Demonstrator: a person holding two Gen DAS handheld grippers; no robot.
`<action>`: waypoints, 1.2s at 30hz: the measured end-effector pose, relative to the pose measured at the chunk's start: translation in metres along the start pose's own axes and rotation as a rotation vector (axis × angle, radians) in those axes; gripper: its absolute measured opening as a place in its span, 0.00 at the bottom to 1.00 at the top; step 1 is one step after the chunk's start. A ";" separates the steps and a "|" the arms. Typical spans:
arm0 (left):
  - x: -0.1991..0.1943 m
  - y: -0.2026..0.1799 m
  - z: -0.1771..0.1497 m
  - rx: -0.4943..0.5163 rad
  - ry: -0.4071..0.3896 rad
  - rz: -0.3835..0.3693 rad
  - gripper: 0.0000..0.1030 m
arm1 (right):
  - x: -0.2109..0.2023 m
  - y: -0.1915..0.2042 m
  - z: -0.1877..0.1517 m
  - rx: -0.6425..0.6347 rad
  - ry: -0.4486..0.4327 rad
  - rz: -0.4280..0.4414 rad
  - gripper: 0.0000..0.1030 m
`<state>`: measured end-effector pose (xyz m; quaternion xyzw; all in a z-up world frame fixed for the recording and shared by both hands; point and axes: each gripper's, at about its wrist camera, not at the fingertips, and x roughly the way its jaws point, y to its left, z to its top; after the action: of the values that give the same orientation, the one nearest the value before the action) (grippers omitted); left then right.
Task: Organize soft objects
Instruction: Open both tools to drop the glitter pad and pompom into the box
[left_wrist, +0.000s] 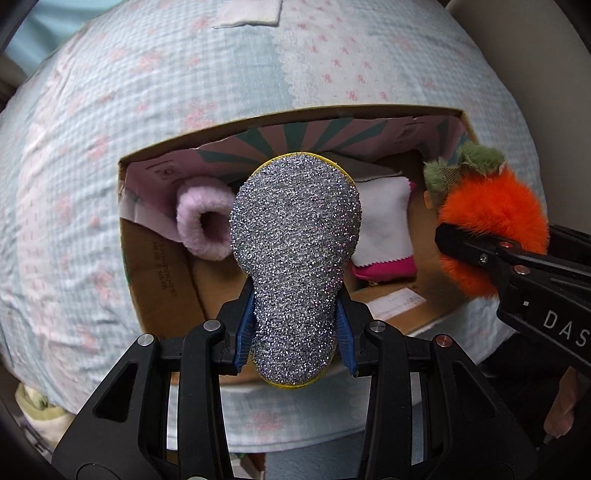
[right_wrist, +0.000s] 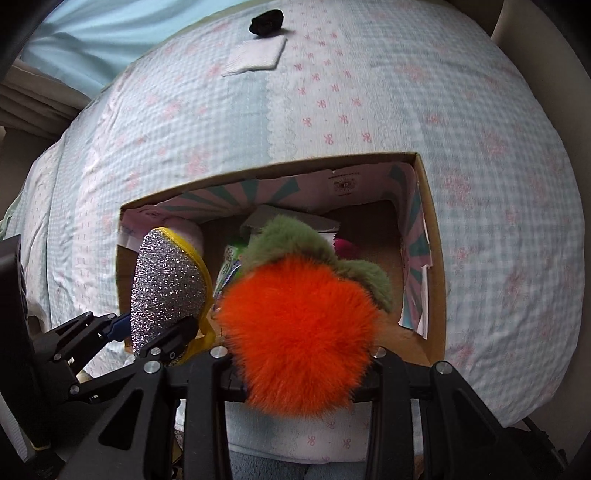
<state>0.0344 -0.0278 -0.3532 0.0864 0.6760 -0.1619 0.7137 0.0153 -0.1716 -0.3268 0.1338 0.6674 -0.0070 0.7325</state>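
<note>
Right gripper (left_wrist: 476, 254) body lettered "DAS"; cardboard box (left_wrist: 162, 280) print unreadable

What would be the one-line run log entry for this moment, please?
left gripper: shut on glitter sponge | right gripper: shut on orange pompom | both above open cardboard box | stage: carrying, not released

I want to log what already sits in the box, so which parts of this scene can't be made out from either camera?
- Left wrist view: the cardboard box floor's middle is hidden by the silver sponge.
- Right wrist view: the orange plush covers the right gripper's pads and much of the box.
- Right wrist view: the black item on the bedspread is too small to identify.
</note>
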 end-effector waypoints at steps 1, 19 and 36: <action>0.003 0.001 0.002 0.000 0.003 0.004 0.34 | 0.003 -0.001 0.002 0.002 0.004 -0.005 0.32; 0.014 0.008 0.007 0.087 -0.025 0.074 1.00 | 0.030 -0.008 0.019 0.019 0.017 -0.020 1.00; -0.025 0.011 -0.009 0.019 -0.078 0.057 1.00 | 0.003 -0.006 0.009 0.003 -0.052 -0.024 1.00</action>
<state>0.0294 -0.0118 -0.3300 0.1059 0.6432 -0.1514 0.7431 0.0237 -0.1791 -0.3303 0.1267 0.6496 -0.0202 0.7494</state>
